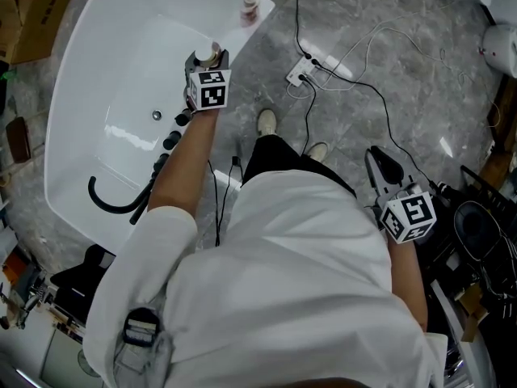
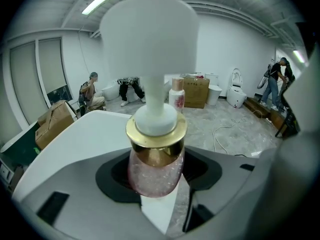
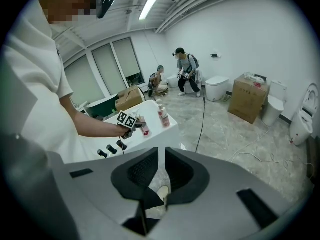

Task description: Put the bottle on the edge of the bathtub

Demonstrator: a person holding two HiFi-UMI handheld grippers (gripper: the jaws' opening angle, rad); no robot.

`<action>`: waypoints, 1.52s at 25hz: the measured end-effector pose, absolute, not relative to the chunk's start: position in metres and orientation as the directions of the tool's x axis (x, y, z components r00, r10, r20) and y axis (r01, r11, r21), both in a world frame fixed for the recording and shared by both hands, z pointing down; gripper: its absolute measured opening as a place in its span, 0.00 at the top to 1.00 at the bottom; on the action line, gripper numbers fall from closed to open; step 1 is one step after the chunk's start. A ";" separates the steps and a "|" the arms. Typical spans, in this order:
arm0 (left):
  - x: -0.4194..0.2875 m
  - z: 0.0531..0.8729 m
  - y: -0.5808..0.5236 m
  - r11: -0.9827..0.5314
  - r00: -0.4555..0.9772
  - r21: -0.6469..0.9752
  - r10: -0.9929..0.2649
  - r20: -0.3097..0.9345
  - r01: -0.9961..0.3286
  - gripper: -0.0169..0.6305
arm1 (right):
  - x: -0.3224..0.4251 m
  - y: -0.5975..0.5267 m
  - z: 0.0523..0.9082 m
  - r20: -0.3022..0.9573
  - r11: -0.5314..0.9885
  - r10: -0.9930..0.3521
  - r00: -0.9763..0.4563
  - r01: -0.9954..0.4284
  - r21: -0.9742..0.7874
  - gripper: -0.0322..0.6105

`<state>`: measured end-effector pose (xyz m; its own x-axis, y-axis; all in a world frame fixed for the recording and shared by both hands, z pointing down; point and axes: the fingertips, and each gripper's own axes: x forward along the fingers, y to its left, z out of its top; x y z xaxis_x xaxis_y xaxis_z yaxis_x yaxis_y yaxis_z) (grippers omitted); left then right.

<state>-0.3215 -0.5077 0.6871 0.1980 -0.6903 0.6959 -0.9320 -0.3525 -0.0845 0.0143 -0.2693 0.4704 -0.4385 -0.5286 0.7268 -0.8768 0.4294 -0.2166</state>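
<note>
A pink bottle [image 2: 153,176] with a gold collar and a white pump head stands upright between the pads of my left gripper [image 2: 156,165], which is shut on it. In the head view, the left gripper [image 1: 208,61] holds this bottle [image 1: 212,52] over the right rim of the white bathtub [image 1: 85,79]. A second pink bottle [image 1: 250,6] stands on the tub's far corner. My right gripper [image 1: 378,162] hangs beside the person's hip, away from the tub. In its own view the right gripper [image 3: 161,171] has its jaws close together with nothing between them.
Black tap knobs [image 1: 171,140] and a black hose [image 1: 113,202] sit on the tub's near rim. A power strip [image 1: 300,73] and cables lie on the grey floor to the tub's right. Cardboard boxes [image 3: 250,104], toilets and people are farther back.
</note>
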 end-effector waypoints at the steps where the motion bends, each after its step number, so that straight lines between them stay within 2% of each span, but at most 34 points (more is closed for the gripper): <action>1: -0.321 0.686 -0.508 -0.354 0.198 -0.087 -0.692 0.694 -0.931 0.61 | 0.015 -0.269 0.470 0.724 0.429 -0.531 -0.439 -0.877 -0.217 0.87; 10: -0.324 0.670 -0.497 -0.319 0.160 -0.119 -0.722 0.673 -0.940 0.53 | 0.024 -0.254 0.466 0.704 0.435 -0.548 -0.452 -0.873 -0.222 0.87; 21: -0.340 0.640 -0.447 -0.175 0.051 -0.129 -0.761 0.646 -0.976 0.53 | 0.048 -0.240 0.461 0.639 0.521 -0.548 -0.540 -0.818 -0.244 0.87; 28: -0.312 0.608 -0.390 -0.116 0.024 -0.103 -0.770 0.638 -0.988 0.53 | 0.076 -0.225 0.453 0.580 0.591 -0.537 -0.612 -0.764 -0.258 0.87; 29: -0.305 0.604 -0.380 -0.118 0.031 -0.092 -0.767 0.641 -0.989 0.55 | 0.079 -0.223 0.452 0.570 0.602 -0.535 -0.623 -0.755 -0.260 0.87; 36: -0.243 0.569 -0.315 -0.147 0.089 -0.042 -0.773 0.628 -0.988 0.90 | 0.107 -0.199 0.450 0.513 0.658 -0.515 -0.687 -0.700 -0.277 0.88; 38: -0.222 0.558 -0.297 -0.157 0.112 -0.019 -0.779 0.616 -0.987 0.93 | 0.113 -0.191 0.451 0.497 0.674 -0.507 -0.704 -0.683 -0.281 0.89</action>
